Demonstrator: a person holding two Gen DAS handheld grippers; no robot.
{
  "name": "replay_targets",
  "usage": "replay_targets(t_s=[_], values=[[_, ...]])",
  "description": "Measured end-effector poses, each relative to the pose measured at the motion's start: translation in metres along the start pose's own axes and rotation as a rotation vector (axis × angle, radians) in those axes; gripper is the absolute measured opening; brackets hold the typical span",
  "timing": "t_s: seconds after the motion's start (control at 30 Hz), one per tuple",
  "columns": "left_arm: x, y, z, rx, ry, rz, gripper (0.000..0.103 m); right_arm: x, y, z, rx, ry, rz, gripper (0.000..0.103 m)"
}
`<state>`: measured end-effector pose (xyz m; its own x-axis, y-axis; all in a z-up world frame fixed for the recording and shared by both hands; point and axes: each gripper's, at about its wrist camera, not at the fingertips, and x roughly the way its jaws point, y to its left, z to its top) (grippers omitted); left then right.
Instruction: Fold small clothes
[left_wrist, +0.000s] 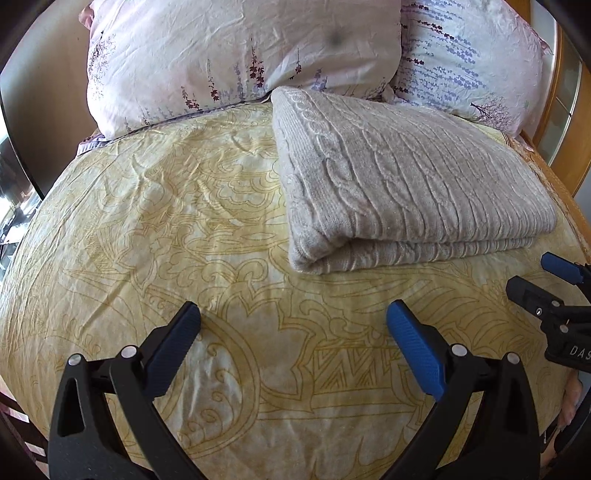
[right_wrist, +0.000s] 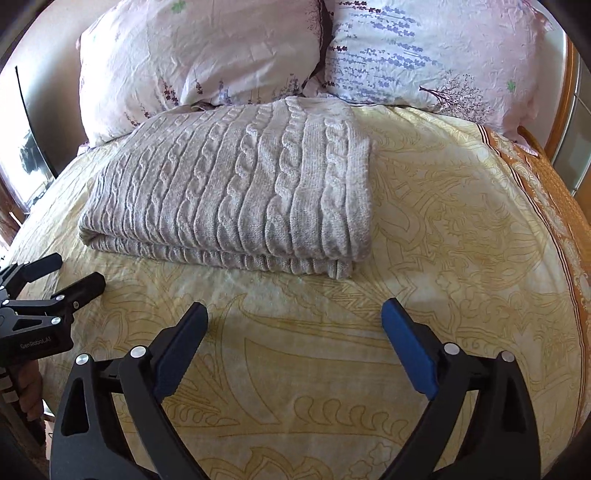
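Fingers spread; neighbouring left gripper reads "GenRoboAI".

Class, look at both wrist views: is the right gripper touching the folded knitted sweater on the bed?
Apart. The right wrist view shows the right gripper open, with bare yellow bedspread between its fingertips and the folded sweater.

A bedroom: patterned bedspread, two pillows.
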<state>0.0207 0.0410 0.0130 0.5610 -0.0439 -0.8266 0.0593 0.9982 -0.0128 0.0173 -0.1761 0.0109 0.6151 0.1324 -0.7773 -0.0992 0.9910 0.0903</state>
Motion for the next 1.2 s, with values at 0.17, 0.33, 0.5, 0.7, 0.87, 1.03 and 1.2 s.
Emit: replay_targets(t_s=[0.17,0.33,0.5,0.7,0.87,1.03,1.2], values=[[0.0010,0.0003,0.0004,0.007,0.005,-0.006,0.101,0.0019,0.0060,-0.0017,-0.025,0.016,-0.023,0.102],[0.0020,-0.0002,0.0016,0.011,0.008,-0.011,0.101,0.0016,0.0038,-0.0004,-0.023,0.014,-0.025,0.102],[0.0033,0.0000,0.0022,0.022,0.007,-0.021,0.101,0.0003,0.0040,-0.0016,-0.017,0.006,-0.030,0.102],[0.0038,-0.0003,0.0021,0.019,0.007,-0.019,0.101,-0.0001,0.0034,-0.0017,-0.018,0.003,-0.029,0.102],[0.0037,-0.0005,0.0018,0.019,0.007,-0.020,0.101,-0.0001,0.0032,-0.0015,-0.018,0.003,-0.029,0.102],[0.0038,-0.0003,0.0017,0.019,0.007,-0.020,0.101,-0.0001,0.0032,-0.0016,-0.018,0.003,-0.029,0.102],[0.0038,0.0000,0.0016,0.019,0.007,-0.021,0.101,-0.0001,0.0032,-0.0015,-0.017,0.003,-0.029,0.102]])
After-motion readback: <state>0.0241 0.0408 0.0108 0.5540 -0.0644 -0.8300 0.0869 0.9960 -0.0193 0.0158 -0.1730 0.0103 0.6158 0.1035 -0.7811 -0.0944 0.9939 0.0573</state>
